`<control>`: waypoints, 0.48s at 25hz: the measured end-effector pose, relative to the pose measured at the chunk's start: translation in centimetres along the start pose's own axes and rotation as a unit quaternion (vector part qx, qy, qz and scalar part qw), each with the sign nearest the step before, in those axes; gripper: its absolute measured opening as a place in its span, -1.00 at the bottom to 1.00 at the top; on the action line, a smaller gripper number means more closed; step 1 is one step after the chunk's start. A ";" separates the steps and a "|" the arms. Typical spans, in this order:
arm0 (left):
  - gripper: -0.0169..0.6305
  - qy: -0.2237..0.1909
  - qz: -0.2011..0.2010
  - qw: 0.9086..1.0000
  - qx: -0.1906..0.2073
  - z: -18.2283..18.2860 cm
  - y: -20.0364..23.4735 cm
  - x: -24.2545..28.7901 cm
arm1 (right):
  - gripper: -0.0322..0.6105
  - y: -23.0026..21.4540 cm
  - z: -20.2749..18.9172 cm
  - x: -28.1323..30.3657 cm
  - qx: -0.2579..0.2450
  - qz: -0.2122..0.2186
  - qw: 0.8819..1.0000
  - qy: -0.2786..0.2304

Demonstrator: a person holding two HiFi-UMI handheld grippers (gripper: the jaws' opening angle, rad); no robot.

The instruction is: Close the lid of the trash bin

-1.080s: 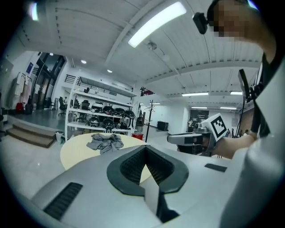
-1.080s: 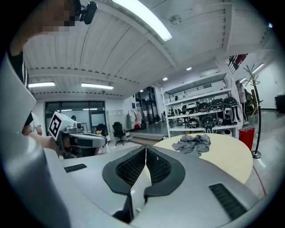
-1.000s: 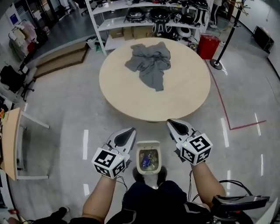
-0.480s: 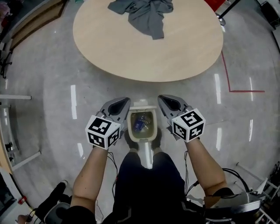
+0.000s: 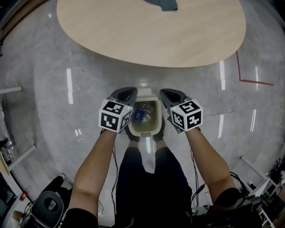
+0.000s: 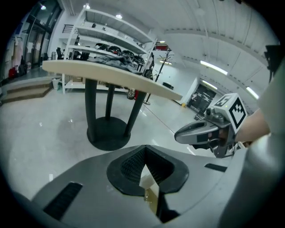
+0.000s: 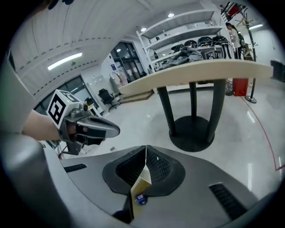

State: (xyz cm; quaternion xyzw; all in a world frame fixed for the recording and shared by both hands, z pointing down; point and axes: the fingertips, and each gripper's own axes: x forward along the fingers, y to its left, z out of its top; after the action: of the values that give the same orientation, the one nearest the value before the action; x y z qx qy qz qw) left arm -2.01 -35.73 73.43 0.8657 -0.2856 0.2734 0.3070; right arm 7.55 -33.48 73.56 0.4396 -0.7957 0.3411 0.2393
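Observation:
In the head view a small beige trash bin [image 5: 154, 127] stands on the floor just in front of the person. It is open, with blue rubbish [image 5: 141, 112] inside. Its white lid [image 5: 148, 153] is tipped back toward the person's legs. My left gripper [image 5: 126, 94] is close beside the bin's left rim and my right gripper [image 5: 171, 94] beside its right rim; both are shut and hold nothing. In the left gripper view the shut gripper [image 6: 144, 156] shows a sliver of the bin [image 6: 152, 195] below. The right gripper view's gripper [image 7: 145, 153] shows the bin [image 7: 139, 187] too.
A round wooden table [image 5: 151, 31] stands just beyond the bin, with a grey cloth [image 5: 162, 3] at its far edge. Its black pedestal [image 6: 107, 133] shows ahead in both gripper views. Shelving [image 7: 196, 42] lines the far wall. Red tape [image 5: 249, 81] marks the floor at right.
The head view has tilted down and the table has slid up the frame. Both grippers have drawn in from wider apart to flank the bin's rim. The bin stays open.

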 end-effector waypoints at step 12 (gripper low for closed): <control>-0.95 0.042 -0.012 0.999 -0.030 -4.7 0.1 1.6 | -0.87 -0.1 -3.9 1.5 0.025 -0.003 0.999 0.032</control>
State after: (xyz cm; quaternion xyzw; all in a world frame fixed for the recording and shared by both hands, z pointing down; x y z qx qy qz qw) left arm -2.40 -33.11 77.63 0.8470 -0.2701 0.2974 0.3480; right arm 7.23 -31.36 77.15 0.4362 -0.7775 0.3746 0.2547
